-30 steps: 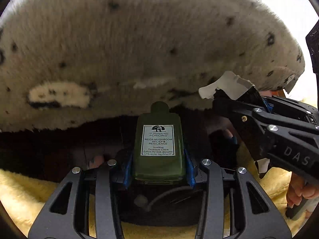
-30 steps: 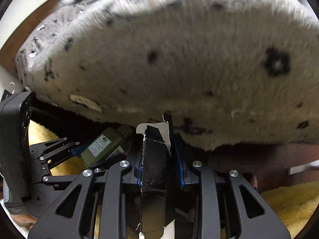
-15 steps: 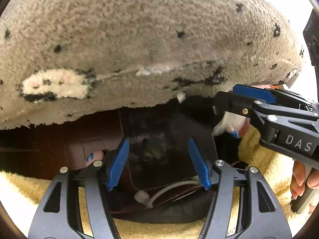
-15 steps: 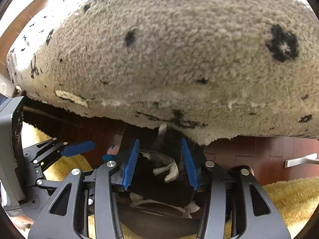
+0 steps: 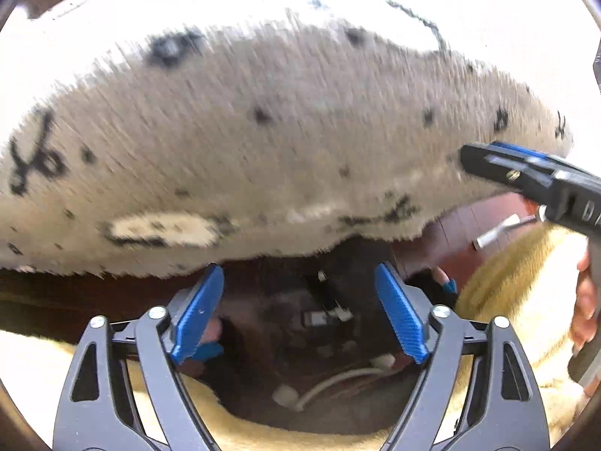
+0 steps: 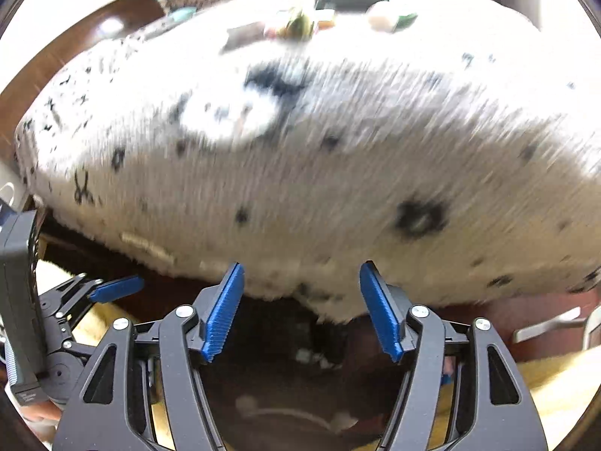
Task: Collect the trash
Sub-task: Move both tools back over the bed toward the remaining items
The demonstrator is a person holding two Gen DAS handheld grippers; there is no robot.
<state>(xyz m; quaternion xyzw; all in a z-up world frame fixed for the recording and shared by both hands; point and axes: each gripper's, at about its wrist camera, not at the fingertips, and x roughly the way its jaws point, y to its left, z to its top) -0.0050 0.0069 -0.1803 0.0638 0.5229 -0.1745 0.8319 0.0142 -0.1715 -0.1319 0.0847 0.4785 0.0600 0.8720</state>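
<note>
A cream rug point(image 5: 263, 143) with black specks fills the upper frame in both views, blurred. Yellow fleece point(image 5: 518, 282) lies at the lower right of the left view. Dark wood floor point(image 6: 526, 315) shows at the right view's lower right, with perhaps a metal handle point(image 6: 548, 325).

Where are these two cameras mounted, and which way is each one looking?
Left wrist: sits on the left gripper, looking steeply down into a dark bag; its open jaws, the right gripper and a hand show.
Right wrist: sits on the right gripper, looking down likewise; its open jaws and the left gripper show.
Shared: the speckled rug and the bag; both jaws have just been opening, nothing between them.
</note>
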